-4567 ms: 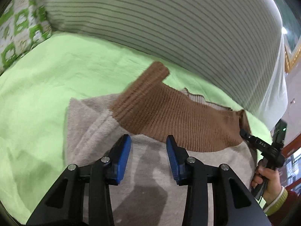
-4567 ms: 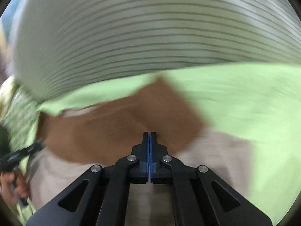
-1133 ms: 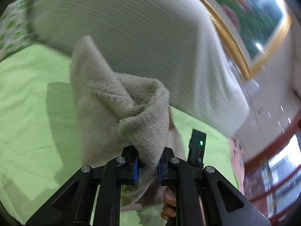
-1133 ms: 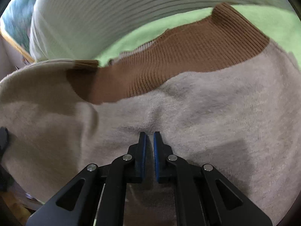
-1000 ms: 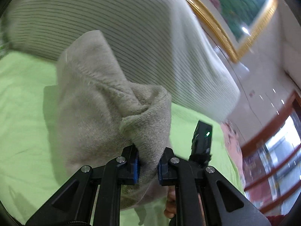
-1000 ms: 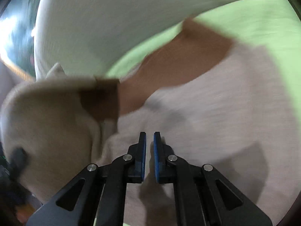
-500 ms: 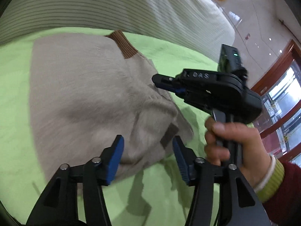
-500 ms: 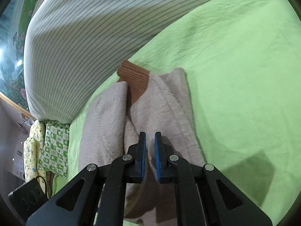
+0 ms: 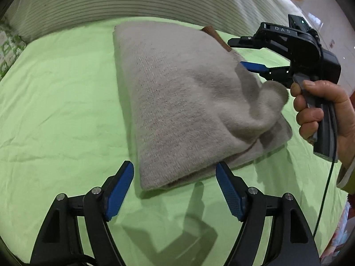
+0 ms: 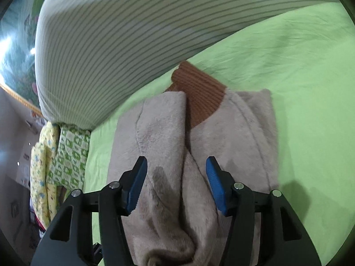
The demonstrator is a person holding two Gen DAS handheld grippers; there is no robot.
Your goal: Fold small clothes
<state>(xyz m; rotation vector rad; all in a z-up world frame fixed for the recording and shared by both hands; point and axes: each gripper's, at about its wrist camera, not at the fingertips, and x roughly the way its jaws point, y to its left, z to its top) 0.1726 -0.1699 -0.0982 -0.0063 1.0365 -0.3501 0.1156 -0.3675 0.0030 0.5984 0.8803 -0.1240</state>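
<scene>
**Sweater folded in half, both grippers let go**

The beige sweater (image 9: 177, 102) lies doubled over on the green bed sheet (image 9: 55, 110), its brown ribbed collar (image 10: 199, 88) poking out at 12 o'clock in the right wrist view. The left gripper (image 9: 175, 190) hangs at the fold's 6 o'clock edge, fingers spread wide and empty. The right gripper (image 10: 176, 184) hovers over the garment, fingers likewise apart, gripping nothing. A striped pillow (image 10: 133, 22) sits behind. The fold looks laid down; next probably comes flattening the bunched corner (image 9: 270, 95) at 3 o'clock, or one more fold.
</scene>
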